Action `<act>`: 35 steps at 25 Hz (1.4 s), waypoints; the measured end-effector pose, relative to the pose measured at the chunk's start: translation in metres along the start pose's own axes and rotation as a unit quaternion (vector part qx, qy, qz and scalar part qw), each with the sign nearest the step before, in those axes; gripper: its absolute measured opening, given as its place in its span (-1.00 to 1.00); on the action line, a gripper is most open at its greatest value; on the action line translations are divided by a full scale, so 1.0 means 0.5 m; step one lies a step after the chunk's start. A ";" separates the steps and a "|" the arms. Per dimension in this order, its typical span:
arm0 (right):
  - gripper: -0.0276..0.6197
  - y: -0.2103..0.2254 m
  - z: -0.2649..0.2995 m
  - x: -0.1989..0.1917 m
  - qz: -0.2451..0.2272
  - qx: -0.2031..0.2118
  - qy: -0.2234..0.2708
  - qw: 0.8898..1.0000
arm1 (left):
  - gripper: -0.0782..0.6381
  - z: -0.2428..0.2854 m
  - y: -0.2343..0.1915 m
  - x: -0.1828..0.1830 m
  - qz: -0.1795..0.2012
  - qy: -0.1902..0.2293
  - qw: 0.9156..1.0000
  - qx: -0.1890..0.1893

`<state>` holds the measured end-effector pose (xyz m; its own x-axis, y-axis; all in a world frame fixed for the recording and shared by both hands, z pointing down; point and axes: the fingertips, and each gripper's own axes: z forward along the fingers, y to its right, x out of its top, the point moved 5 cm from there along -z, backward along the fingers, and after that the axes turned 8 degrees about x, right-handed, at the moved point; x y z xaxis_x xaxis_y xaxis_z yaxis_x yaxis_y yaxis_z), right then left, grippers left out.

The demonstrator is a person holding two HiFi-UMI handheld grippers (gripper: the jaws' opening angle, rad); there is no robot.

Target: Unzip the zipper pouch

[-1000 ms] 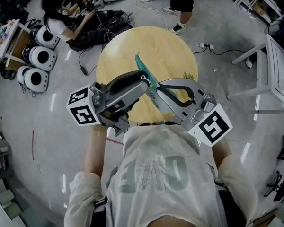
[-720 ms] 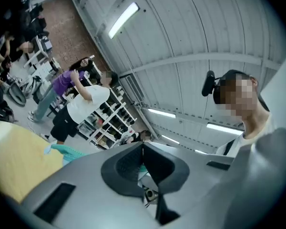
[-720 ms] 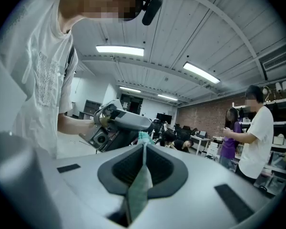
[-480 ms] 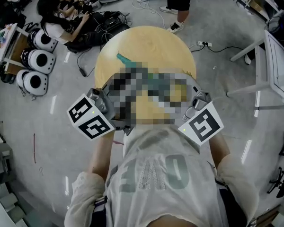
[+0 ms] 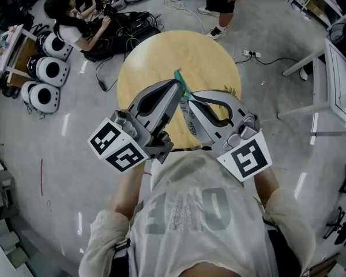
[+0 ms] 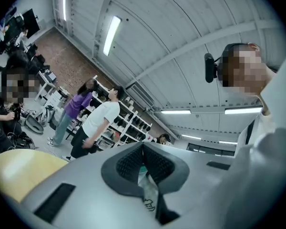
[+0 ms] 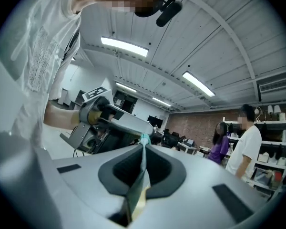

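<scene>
The zipper pouch [image 5: 186, 115], teal at the top edge and pale below, hangs in the air over the round wooden table [image 5: 161, 56]. My left gripper [image 5: 176, 86] comes in from the left and is shut on the pouch near its teal end. My right gripper [image 5: 188, 98] comes in from the right and is shut on it just below. In the left gripper view the pale printed pouch fabric [image 6: 148, 191] is pinched in the left gripper [image 6: 143, 147]. In the right gripper view the right gripper [image 7: 143, 146] clamps the pouch's thin edge [image 7: 137, 187], with the left gripper just beyond it.
A person [image 5: 75, 22] sits on the floor at the far left among black gear and cables. White round devices [image 5: 49, 68] lie left of the table. Another person's legs [image 5: 222, 4] stand beyond it, and a white table frame [image 5: 328, 79] is at the right.
The left jaws, open a second ago beside the pouch, have shut on it. Both grippers have swung upward, and the pouch's teal end now sticks out less beyond the tips.
</scene>
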<state>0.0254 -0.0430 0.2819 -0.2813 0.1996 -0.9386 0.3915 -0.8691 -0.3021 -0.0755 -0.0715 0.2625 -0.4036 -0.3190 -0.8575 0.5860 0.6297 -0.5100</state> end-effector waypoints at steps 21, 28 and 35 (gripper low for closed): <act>-0.82 0.019 -0.064 0.029 0.045 -0.009 0.084 0.995 | -0.71 -0.075 -0.171 -0.014 0.004 0.029 0.984 0.176; -0.82 0.021 -0.063 0.027 0.048 -0.006 0.076 0.996 | -0.71 -0.064 -0.175 -0.015 0.002 0.023 0.984 0.178; -0.82 0.014 -0.059 0.014 0.059 -0.007 0.075 0.995 | -0.71 -0.063 -0.182 -0.021 0.007 0.034 0.983 0.179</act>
<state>0.0519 -0.0342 0.2684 -0.0992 0.1637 -0.9815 0.4265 -0.8842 -0.1905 -0.1468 -0.1031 0.3203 -0.4328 -0.2574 -0.8639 0.7964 0.3399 -0.5002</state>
